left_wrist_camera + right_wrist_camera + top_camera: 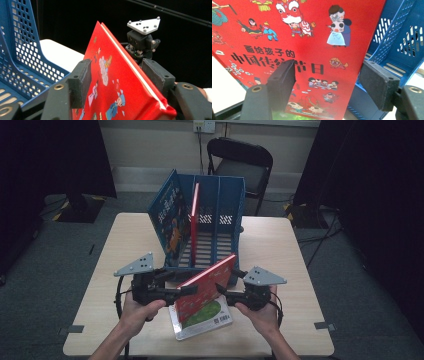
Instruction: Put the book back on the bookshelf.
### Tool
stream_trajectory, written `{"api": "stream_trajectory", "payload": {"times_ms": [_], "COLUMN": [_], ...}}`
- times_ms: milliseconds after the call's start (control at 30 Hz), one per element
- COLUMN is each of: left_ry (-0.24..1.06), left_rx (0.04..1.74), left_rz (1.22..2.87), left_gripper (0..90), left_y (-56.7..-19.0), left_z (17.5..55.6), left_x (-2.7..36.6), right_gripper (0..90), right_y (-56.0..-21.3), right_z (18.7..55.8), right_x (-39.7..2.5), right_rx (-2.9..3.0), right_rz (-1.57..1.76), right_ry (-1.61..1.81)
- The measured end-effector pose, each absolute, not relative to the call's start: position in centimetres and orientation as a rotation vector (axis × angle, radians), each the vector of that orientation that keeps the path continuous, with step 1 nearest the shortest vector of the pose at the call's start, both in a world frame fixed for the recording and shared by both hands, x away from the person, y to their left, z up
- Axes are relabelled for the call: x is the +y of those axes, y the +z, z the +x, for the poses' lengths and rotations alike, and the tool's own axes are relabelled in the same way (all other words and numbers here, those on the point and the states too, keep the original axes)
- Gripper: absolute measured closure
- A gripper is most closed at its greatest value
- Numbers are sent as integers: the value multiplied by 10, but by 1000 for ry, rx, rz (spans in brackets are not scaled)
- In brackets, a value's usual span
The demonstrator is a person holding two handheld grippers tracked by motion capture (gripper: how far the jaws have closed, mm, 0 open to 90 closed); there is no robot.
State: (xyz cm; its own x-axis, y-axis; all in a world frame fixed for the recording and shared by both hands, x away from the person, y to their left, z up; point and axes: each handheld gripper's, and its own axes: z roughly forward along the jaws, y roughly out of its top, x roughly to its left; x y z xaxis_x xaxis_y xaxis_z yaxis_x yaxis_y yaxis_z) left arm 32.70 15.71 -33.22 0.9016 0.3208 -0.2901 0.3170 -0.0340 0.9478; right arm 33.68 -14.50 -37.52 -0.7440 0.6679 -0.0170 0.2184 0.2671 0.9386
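Two black jaws of your left gripper [120,87] stand on either side of the red picture book [117,82], one pad against its illustrated cover and the other against the far face near the spine, so that gripper is closed on the book's corner. In the high view your left gripper [192,290] reaches the book [207,287] from the left, and the book is raised off the table, tilted, just in front of the blue file rack [222,202].

Your right gripper [332,86] has its jaws spread wide. One pad lies in front of the cover [294,37] near the printed title; the other stands clear of the book's edge, in front of the rack [402,42]. Whether that near pad touches the cover cannot be told. In the high view this gripper [218,288] sits at the book's right side, and the left gripper view shows it [142,53] behind the book's upper edge.

Below the raised book, in front of the rack, a second picture book [210,317] with a green and white cover lies flat on the wooden table [280,250].

Inside the rack, a blue picture book [167,217] leans in the leftmost slot and a thin red book [194,217] stands upright in the next slot; the slots to the right of it hold nothing. Behind the rack stands a black folding chair [245,162].
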Motion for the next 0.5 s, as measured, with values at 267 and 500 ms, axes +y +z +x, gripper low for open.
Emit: {"api": "stream_trajectory", "payload": {"times_ms": [267,500], "left_ry": [18,142], "left_rx": [507,591], "left_rz": [1579,1627], "left_gripper": [412,452], "left_y": [-323,-332], "left_z": [327,335], "left_x": [170,179], "right_gripper": [272,259], "right_y": [-374,-373], "right_z": [337,335], "right_x": [-145,-146], "right_rx": [2125,2126], "right_rz": [795,795], "right_ry": [1484,1485]}}
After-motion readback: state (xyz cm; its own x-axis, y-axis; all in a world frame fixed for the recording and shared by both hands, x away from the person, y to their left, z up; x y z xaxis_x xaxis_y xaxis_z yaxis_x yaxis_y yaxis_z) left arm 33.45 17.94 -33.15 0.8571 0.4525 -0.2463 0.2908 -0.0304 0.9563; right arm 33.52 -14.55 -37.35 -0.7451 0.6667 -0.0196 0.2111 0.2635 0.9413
